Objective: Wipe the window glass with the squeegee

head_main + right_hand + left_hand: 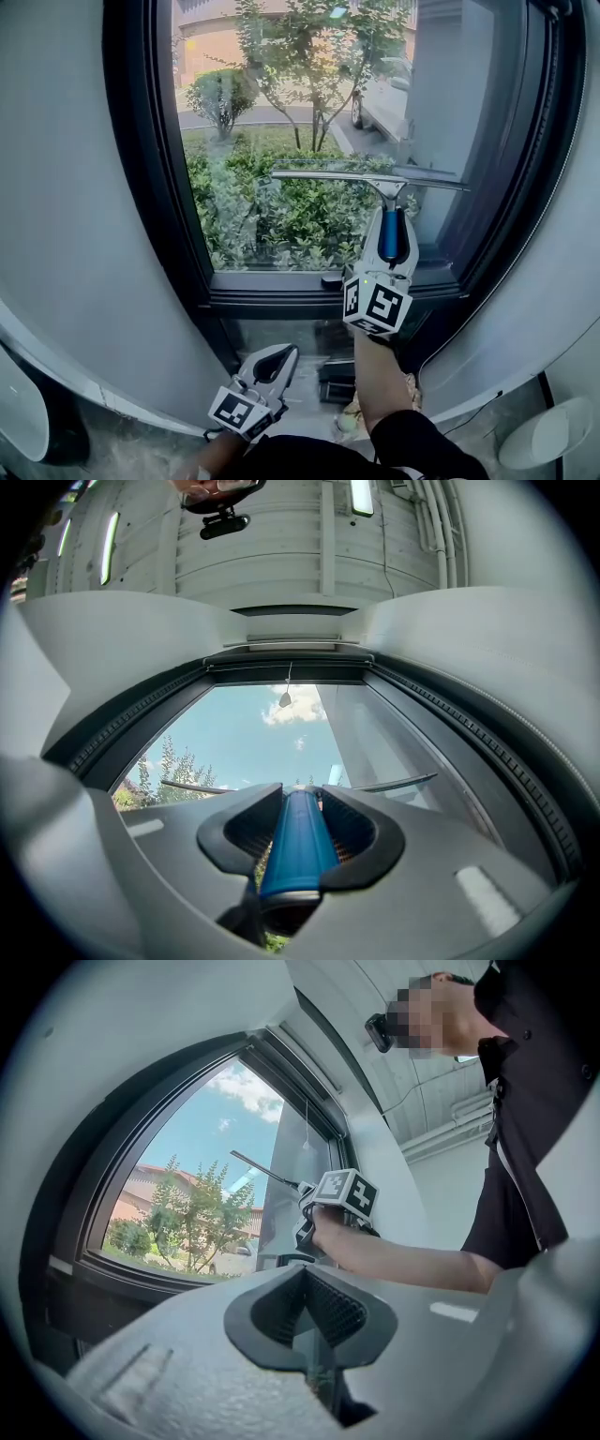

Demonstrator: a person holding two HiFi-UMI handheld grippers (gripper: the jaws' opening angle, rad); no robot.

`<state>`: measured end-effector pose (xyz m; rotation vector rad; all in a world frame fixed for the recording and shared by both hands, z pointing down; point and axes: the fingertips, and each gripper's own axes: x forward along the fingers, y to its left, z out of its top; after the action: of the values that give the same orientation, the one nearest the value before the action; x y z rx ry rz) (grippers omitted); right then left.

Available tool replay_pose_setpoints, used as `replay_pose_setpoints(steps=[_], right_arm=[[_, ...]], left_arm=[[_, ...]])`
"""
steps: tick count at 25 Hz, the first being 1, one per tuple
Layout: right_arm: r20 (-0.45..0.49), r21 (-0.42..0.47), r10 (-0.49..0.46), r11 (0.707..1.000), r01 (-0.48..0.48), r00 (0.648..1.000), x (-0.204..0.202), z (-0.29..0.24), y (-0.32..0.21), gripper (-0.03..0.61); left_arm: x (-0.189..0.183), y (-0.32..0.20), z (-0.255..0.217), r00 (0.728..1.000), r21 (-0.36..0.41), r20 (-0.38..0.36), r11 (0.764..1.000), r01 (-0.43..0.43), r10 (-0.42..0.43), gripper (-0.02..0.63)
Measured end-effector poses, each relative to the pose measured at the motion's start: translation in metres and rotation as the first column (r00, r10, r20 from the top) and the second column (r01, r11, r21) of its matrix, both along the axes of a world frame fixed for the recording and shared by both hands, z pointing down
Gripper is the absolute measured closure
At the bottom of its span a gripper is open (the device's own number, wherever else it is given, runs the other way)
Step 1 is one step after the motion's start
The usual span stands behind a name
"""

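The squeegee (370, 176), a thin metal blade bar on a short neck with a round blue handle, sits in the lower right part of the window glass (281, 112). Its bar is level and, as far as we can judge, lies against the pane. The right gripper (389, 230) is clamped on that blue handle (295, 846) from both sides. In the right gripper view the handle runs straight out along the jaws. We read that grip as deliberate, because it keeps the blade square to the glass and lets the forearm steer it.

The left gripper (272, 361) hangs low, well below the sill rail (281, 286). Its jaws are pressed together with nothing between them (it appears to have no part in this stroke).

The blade's right tip is near the dark right-hand frame (511, 187), so we see little room there. The bar sits not far above the sill rail, so a downward pull would end soon. To the left and upward the pane is open, as far as the dark left frame (141, 187) beside the curved white wall (66, 234). We judge most of the glass is yet to be wiped.
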<state>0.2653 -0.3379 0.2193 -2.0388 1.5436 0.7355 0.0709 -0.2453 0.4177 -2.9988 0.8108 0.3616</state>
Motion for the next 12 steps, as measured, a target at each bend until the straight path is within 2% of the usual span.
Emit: replay_pose_setpoints(steps=[12], right_arm=[[-0.008, -0.049, 0.001, 0.999, -0.001, 1.000, -0.002, 0.026, 0.001, 0.446]], left_arm=[[0.000, 0.006, 0.015, 1.000, -0.042, 0.011, 0.999, 0.004, -0.003, 0.614]])
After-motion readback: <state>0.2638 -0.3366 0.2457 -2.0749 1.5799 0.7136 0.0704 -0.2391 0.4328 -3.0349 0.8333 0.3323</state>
